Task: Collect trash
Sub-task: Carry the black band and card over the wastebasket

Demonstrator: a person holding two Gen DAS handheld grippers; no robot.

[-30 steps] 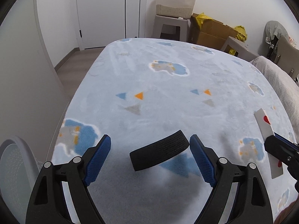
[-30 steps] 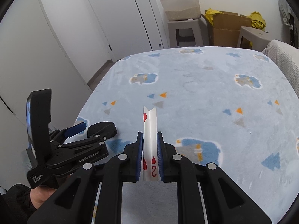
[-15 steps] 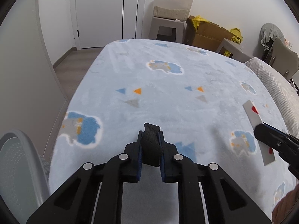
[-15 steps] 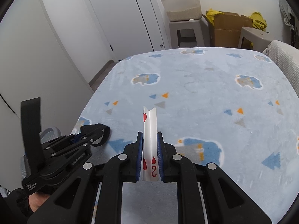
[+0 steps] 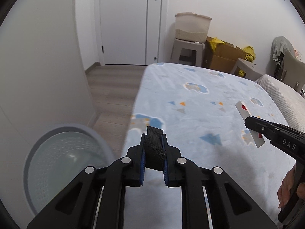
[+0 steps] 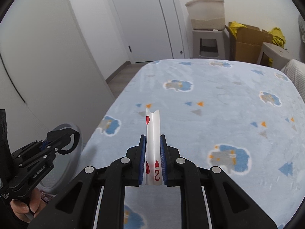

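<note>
At bottom centre of the left wrist view, our left gripper pinches a black strap, folded between its pads. Lower left sits the grey bin, beside the bed. In the right wrist view, our right gripper clamps a bent playing card upright at bottom centre. A white door stands at the top.

Right gripper is clamped on a bent playing card, a two of hearts, which sticks up over the blue patterned blanket. Off the blanket's left edge, the left gripper pinches a black looped strap in front of a round grey bin. Beyond the blanket's far edge is a white door.
</note>
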